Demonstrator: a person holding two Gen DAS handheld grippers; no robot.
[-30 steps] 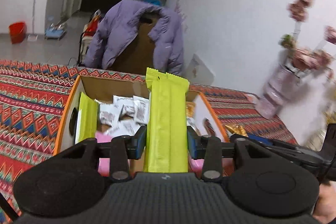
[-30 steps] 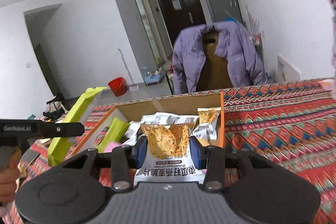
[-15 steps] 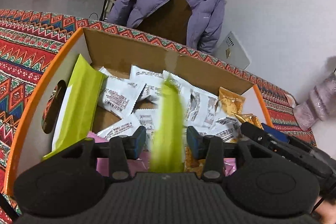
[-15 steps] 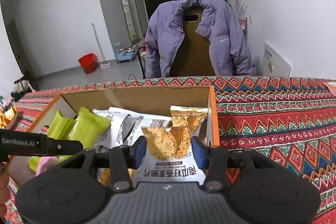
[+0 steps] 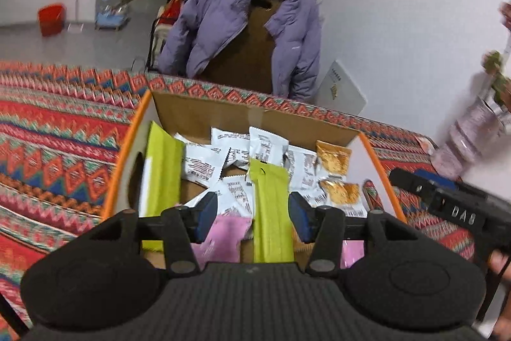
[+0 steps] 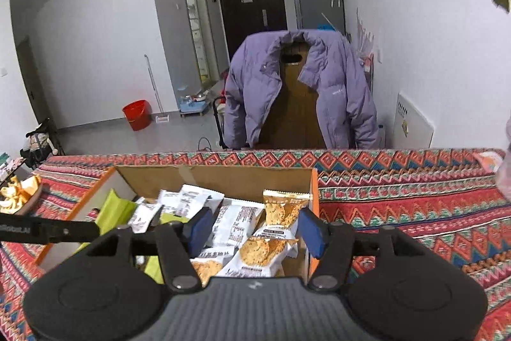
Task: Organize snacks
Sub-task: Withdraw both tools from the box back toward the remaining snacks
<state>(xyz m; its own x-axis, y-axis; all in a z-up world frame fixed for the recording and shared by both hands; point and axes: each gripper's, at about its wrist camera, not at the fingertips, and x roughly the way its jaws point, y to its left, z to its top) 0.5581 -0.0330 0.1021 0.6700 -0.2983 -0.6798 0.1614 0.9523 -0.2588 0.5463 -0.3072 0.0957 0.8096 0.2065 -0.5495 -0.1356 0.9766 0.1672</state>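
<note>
left gripper (image 5: 252, 218) jaws have just been opening, green packet (image 5: 271, 213) now loose in box (image 5: 223, 117) | right gripper (image 6: 255, 229) jaws have just been opening, oat-crisp packet (image 6: 260, 254) dropped among snacks

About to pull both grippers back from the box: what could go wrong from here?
1. The green packet lies between the open left gripper pads, which have just been opening; it may snag.
2. The right gripper, also just opening, sits close to the box's orange edge and could clip it.

Purple jacket (image 6: 300, 91) draped over brown chair back (image 6: 295, 114). Red bucket (image 6: 137, 114) on grey floor beside mop. Dark door (image 6: 252, 8) behind.
</note>
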